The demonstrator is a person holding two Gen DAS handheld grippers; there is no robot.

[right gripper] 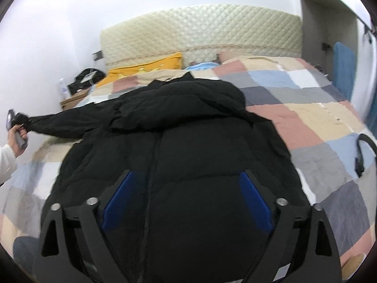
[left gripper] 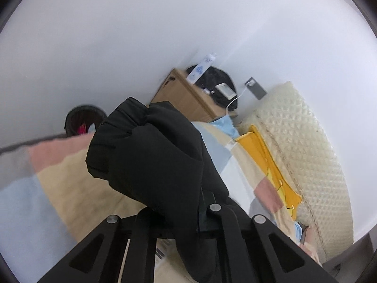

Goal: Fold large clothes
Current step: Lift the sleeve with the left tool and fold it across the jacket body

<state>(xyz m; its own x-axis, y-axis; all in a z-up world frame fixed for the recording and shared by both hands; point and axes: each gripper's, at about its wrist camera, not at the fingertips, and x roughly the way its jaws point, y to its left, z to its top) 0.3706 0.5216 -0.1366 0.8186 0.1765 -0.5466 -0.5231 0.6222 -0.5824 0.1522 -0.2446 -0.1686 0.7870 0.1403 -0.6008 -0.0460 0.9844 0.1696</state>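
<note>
Patchwork bedspread [right gripper: 306, 108] carries black jacket [right gripper: 188, 141]; left tool [left gripper: 179, 214] clamps its sleeve [left gripper: 150, 151], right tool [right gripper: 186, 195] gapes.

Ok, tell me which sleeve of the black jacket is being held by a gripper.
The sleeve stretched out toward the nightstand side of the bed: the left gripper is clamped on its cuff. The right gripper hovers open over the jacket body, and the other sleeve isn't clearly visible.

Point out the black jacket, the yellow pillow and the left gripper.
black jacket [right gripper: 188, 146]: right wrist view, chest beside the zip.
yellow pillow [right gripper: 150, 67]: right wrist view, top face.
left gripper [right gripper: 22, 123]: right wrist view, fingertips pinching the sleeve cuff.
</note>
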